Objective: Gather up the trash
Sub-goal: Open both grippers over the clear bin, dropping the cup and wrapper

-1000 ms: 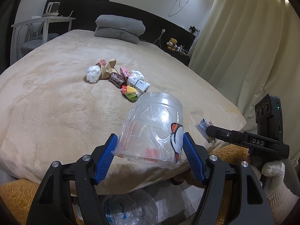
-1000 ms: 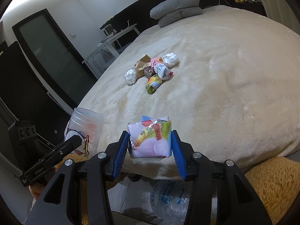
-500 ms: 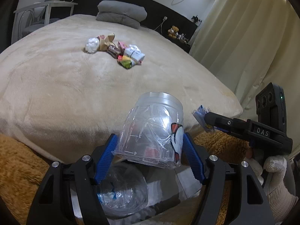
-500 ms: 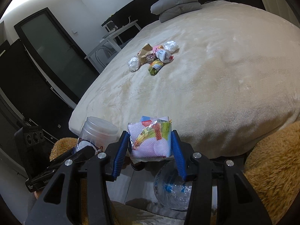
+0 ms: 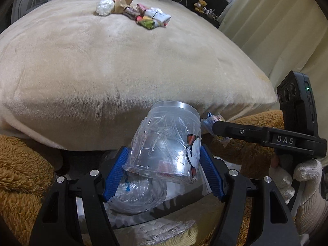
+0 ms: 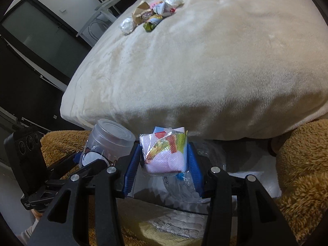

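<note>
1. The clear plastic cup (image 5: 166, 143) is judged light, thin-walled and easily crushed; it is clamped across its lower wall by the left tool (image 5: 163, 173), whose blue pads press both sides, and creases are already visible in the plastic.
2. The tissue packet (image 6: 164, 152) is judged soft and slippery in its film wrap; it is pinched at both edges by the right tool (image 6: 163, 168).
3. The cup is transparent, with printed measuring marks and a red-and-white sticker; the packet is pale pink with a colourful label.
4. Both items are held just off the foot of the bed (image 5: 123, 71), above a crumpled clear bag (image 5: 135, 194) below.
5. More wrappers (image 5: 143, 14) lie far up the bed.
</note>
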Demonstrator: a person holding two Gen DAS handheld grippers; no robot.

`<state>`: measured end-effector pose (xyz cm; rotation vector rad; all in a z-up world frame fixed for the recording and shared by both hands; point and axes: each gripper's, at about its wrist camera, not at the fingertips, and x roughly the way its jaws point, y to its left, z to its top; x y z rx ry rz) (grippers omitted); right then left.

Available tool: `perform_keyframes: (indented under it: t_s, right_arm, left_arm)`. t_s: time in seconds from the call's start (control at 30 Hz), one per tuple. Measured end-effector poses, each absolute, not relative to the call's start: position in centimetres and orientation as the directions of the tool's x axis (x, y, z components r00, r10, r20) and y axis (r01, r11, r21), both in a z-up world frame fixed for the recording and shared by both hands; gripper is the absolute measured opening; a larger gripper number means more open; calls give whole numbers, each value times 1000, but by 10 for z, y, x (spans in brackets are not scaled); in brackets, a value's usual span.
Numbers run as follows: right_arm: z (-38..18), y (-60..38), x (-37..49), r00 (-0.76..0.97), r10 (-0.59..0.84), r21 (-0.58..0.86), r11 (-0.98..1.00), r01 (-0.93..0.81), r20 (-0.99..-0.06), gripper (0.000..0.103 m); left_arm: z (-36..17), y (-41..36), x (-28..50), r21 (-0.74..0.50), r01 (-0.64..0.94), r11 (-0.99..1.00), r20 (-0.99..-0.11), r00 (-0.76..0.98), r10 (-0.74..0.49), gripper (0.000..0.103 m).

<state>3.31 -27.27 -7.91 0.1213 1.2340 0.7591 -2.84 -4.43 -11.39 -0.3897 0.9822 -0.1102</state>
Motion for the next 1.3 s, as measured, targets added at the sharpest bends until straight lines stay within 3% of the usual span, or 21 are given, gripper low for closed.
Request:
perform_keyframes:
  t_s: [0.33, 0.97, 1.07, 1.17, 1.3]
  right_arm:
    - [-121, -256, 43, -33, 487, 461, 801, -382, -873, 47]
    - [-157, -237, 48, -143, 383, 409, 856, -318, -913, 48]
    - [-157, -240, 51, -148, 390, 417, 855, -309, -909, 48]
    - [-156, -242, 52, -136, 389, 412, 859, -305, -911, 55]
    - [-155, -245, 53, -126, 394, 414, 862, -293, -910, 59]
  left_arm:
    - [-169, -41, -8, -347, -163, 924, -900, 333, -279, 69]
    - [-202, -43, 0, -332, -231, 914, -940, 159, -301, 69]
    - [-203, -41, -1, -339, -240, 910, -938, 163, -306, 72]
    - [-201, -44, 0, -330, -224, 917, -940, 164, -298, 83]
    - [-198, -45, 0, -315, -223, 922, -944, 172, -281, 84]
